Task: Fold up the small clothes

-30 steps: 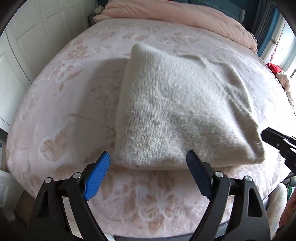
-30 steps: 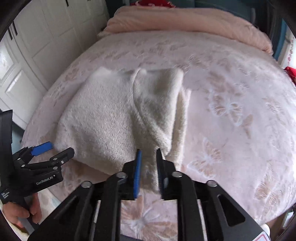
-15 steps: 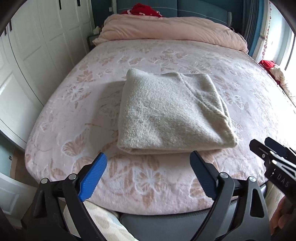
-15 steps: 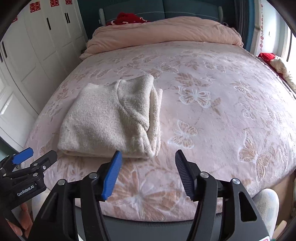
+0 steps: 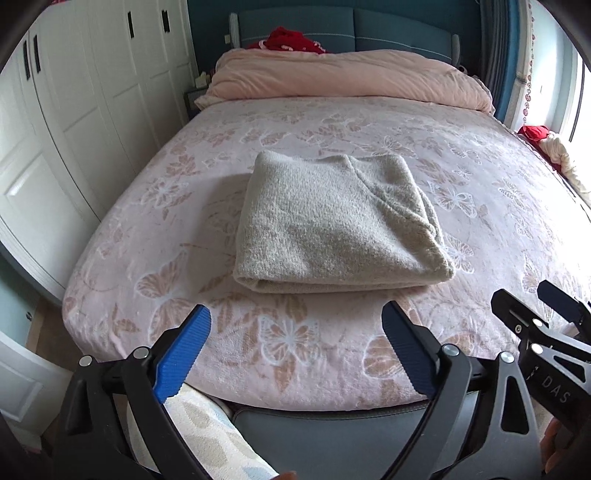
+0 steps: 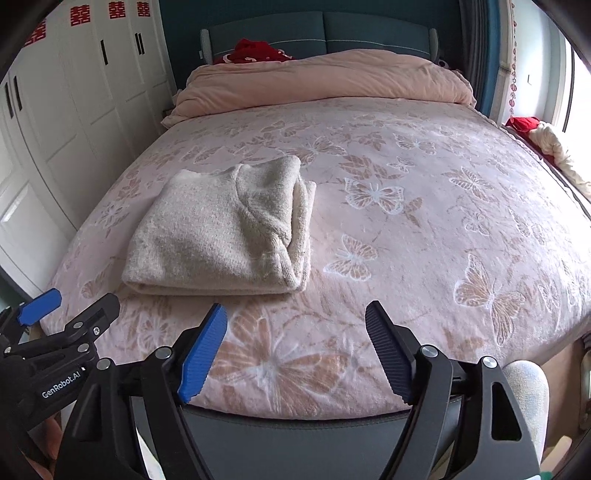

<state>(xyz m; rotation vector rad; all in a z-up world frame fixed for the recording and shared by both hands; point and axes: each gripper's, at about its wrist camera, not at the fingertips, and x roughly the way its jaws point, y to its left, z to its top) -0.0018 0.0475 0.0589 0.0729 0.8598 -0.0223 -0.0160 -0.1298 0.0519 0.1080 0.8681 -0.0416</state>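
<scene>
A cream knitted sweater [image 5: 340, 225] is lying folded into a neat rectangle on the bed [image 5: 295, 354], nearer the left side and the foot end, its doubled edge facing the cameras and its neckline seam curving across the top layer. Both claws are hanging over the foot of the bed, apart from the garment and touching nothing. The left claw [image 5: 295, 350] is standing with its jaws spread wide and opening a little further — only the butterfly-patterned pink blanket is showing between its blue pads. The right claw [image 6: 295, 349] is also opening, its jaws already well apart with nothing between them; in the left wrist view it is showing at the right edge, beside the left claw. A rolled pink duvet [image 5: 347, 79] is lying across the head of the bed against a teal headboard [image 5: 369, 29], with a red cloth [image 5: 288, 40] behind it. White wardrobe doors [image 5: 74, 110] are lining the left side — the window side is glaring bright.
</scene>
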